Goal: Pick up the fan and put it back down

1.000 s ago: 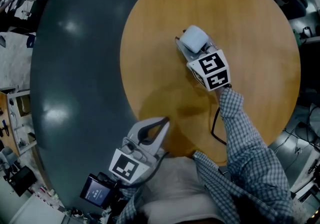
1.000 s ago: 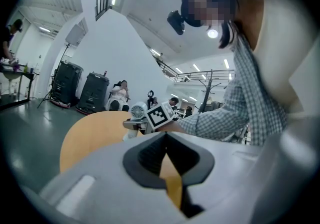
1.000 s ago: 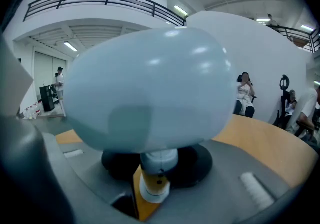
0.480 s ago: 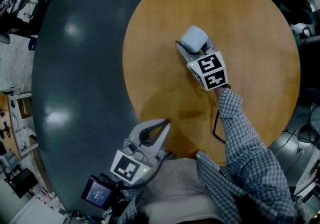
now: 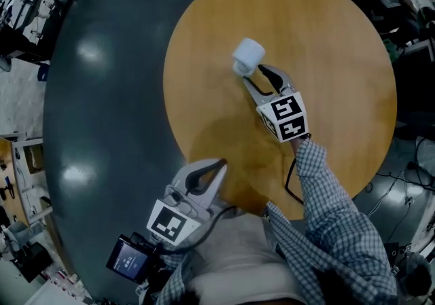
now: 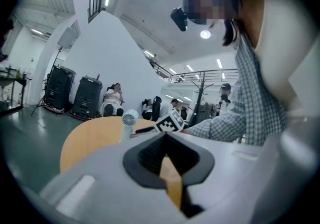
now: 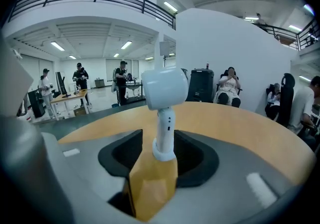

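**FAN RELEASED: STANDING FREE ON TABLE**

Change: a moment earlier the right gripper (image 5: 254, 73) enclosed the fan (image 5: 248, 56). It has now drawn back toward the lower right. The fan stands upright and unsupported on the wooden table (image 5: 340, 93), upper centre of the head view.

Right gripper: jaws spread wide and easing slightly inward. The pads are clear of the white stem, which stands just ahead of the gap.

Left gripper (image 5: 219, 166): lower left, tips together, holding nothing.

Assessment: the put-down appears complete and only retraction remains. The stem is near the tips, so a sideways move could topple the fan.
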